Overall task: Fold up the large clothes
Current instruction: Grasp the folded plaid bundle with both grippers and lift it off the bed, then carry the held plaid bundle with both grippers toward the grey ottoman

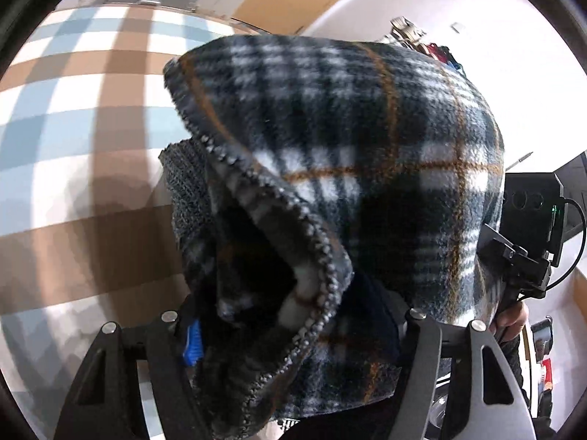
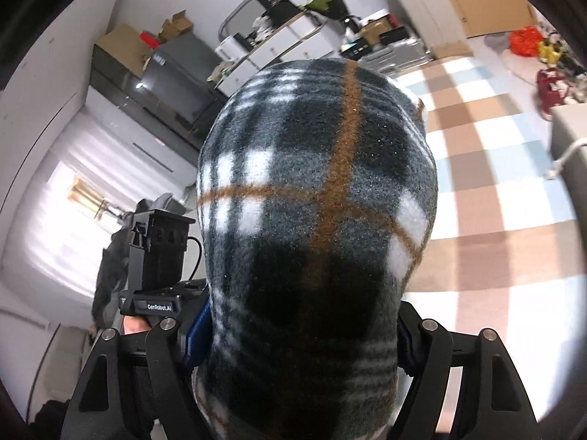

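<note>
Two grippers each clamp a bunch of the same plaid fleece, so the step in hand looks like lifting the garment clear to spread it before any fold.

From the left wrist, the left gripper (image 1: 293, 333) has its jaws closed on a thick wad of the fleece (image 1: 367, 139), which bulges up and fills the middle of the view. A zipper (image 1: 293, 205) with grey teeth curls along an open edge, and a grey knit cuff (image 1: 183, 183) shows behind it. The cloth is soft, napped, dark with white checks and thin orange lines. Beneath lies a checked sheet (image 1: 73, 128) in tan, pale blue and white. The other gripper's body appears at the right edge.

From the right wrist, the right gripper (image 2: 304, 333) pinches a rounded hump of fleece between blue pads (image 2: 196, 330), held above the sheet.

Next, I judge, the hands must draw apart so the fabric hangs flat; bunched fleece this thick may slip or fold unevenly.
</note>
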